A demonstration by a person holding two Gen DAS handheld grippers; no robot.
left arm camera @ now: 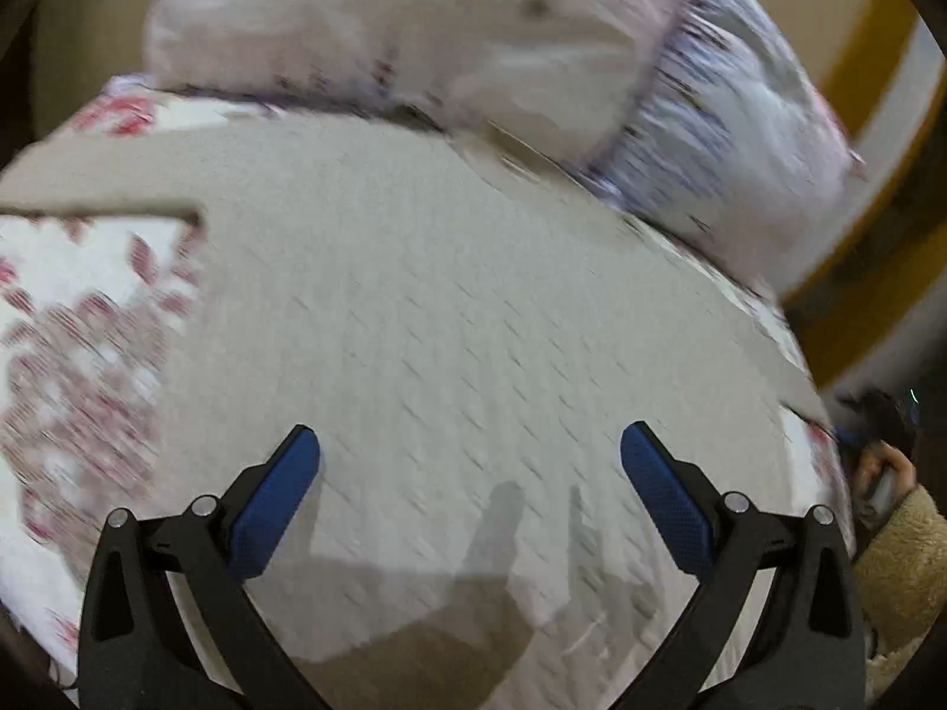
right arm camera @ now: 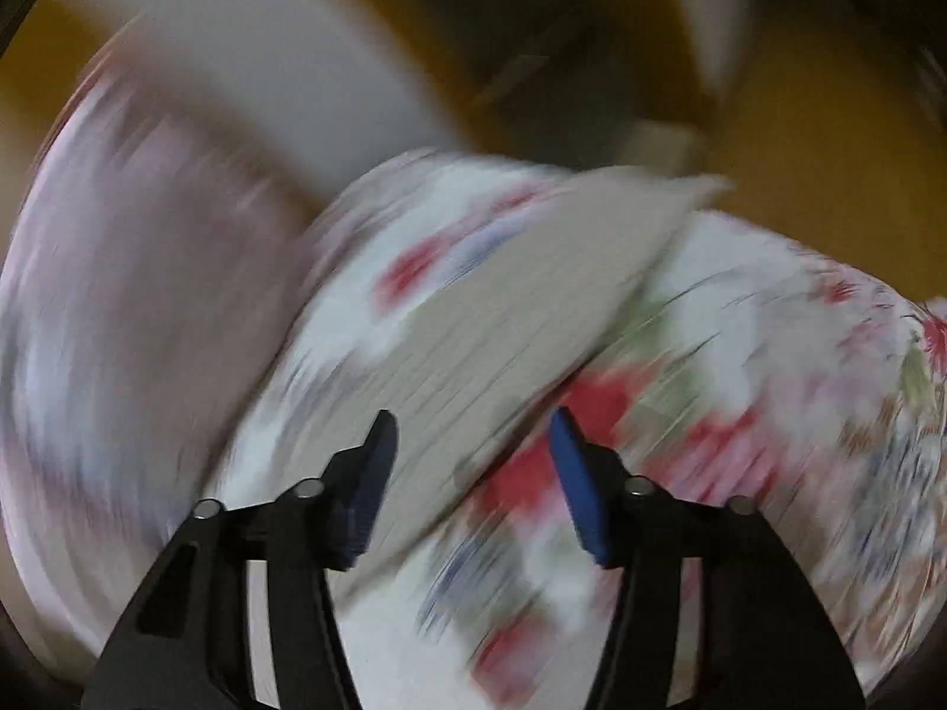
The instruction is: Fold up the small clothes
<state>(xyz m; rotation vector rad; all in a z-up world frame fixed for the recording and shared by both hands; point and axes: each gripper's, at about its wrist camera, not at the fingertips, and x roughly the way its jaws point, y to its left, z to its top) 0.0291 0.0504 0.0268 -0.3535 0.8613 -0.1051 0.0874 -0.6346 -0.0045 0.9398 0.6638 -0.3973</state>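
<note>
A beige textured cloth (left arm camera: 450, 307) lies spread flat on a floral bedsheet (left arm camera: 77, 343). My left gripper (left arm camera: 470, 444) is open and empty, hovering above the near part of the cloth. In the right wrist view, which is strongly blurred, a corner of the same beige cloth (right arm camera: 521, 307) reaches over the floral sheet (right arm camera: 740, 414). My right gripper (right arm camera: 473, 432) is open and empty, above the cloth's edge.
Two pillows lie at the far side of the bed, one pale pink (left arm camera: 402, 23) and one with blue stripes (left arm camera: 746, 136). A hand in a fleece sleeve (left arm camera: 888, 503) holds the other gripper at the bed's right edge. A yellow wall (right arm camera: 817, 148) stands behind.
</note>
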